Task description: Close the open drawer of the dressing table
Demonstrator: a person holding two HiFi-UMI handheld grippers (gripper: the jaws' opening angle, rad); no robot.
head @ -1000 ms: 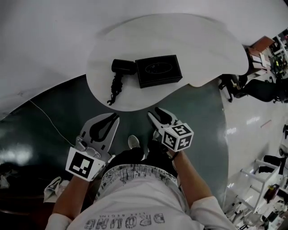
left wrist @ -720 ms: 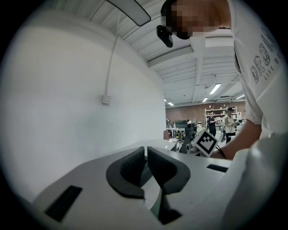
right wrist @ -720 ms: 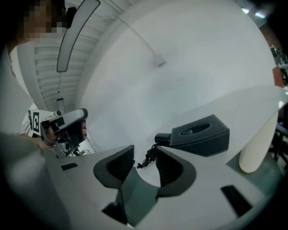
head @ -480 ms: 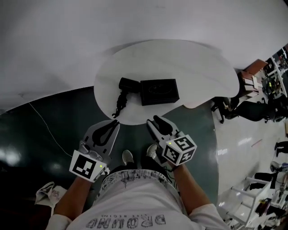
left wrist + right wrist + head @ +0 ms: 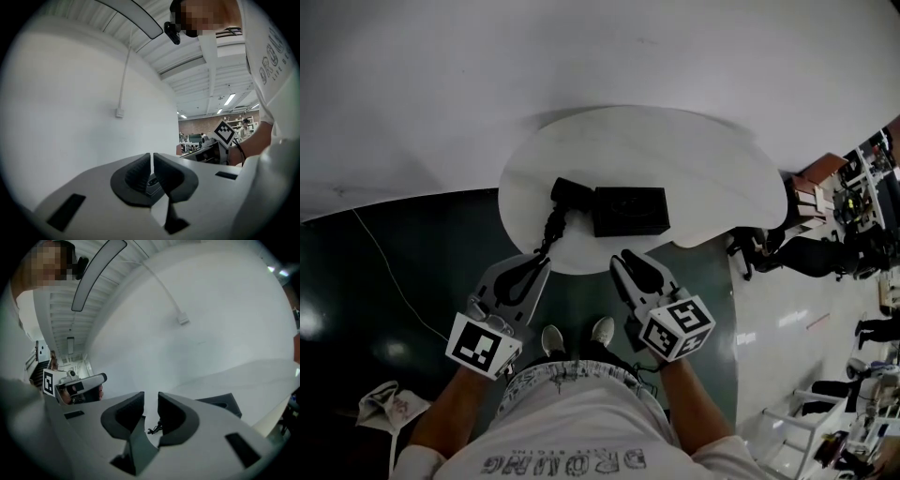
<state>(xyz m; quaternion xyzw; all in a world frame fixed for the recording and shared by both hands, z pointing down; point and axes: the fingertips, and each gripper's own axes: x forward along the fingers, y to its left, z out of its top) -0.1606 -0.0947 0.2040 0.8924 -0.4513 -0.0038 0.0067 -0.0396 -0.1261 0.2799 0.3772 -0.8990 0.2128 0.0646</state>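
Currently both forearms reach forward, grippers side by side, roughly level. Left gripper [image 5: 540, 264] jaws nearly together, empty. Right gripper [image 5: 624, 261] jaws partway apart, just been closing, nothing between. Dressing table [image 5: 694, 159] just ahead of both tips; drawer not visible.

It looked like a large lab or workshop hall: ceiling strip lights [image 5: 229, 99], a brick back wall [image 5: 206, 125], and white metal racks [image 5: 811, 424] on a glossy floor [image 5: 780, 314].

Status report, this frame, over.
Left hand-held gripper shut, empty. Right hand-held gripper jaws just closing, apart, nothing between. Drawer not in view under white rounded tabletop.
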